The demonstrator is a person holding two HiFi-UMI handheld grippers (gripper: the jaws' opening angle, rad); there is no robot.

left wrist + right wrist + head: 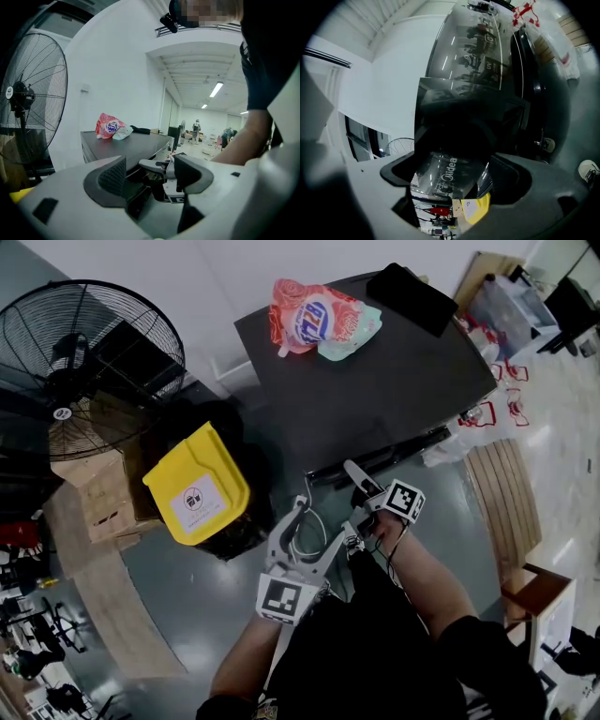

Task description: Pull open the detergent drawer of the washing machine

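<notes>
The dark washing machine (375, 381) stands ahead of me, its top seen from above. My right gripper (361, 486) is at the machine's front edge. In the right gripper view its jaws (452, 173) stand wide apart with the glossy drawer front (445, 180), printed with a brand name, between them; the pads do not visibly press on it. My left gripper (323, 521) hangs just below and left of the right one, open with nothing between its fingers. In the left gripper view (150, 173) the right gripper and the machine (122, 145) show beyond its jaws.
A pink detergent bag (314, 320) and a black item (412, 296) lie on the machine's top. A yellow bin lid (197, 484) and cardboard boxes (103, 493) sit to the left. A large black fan (84, 352) stands further left.
</notes>
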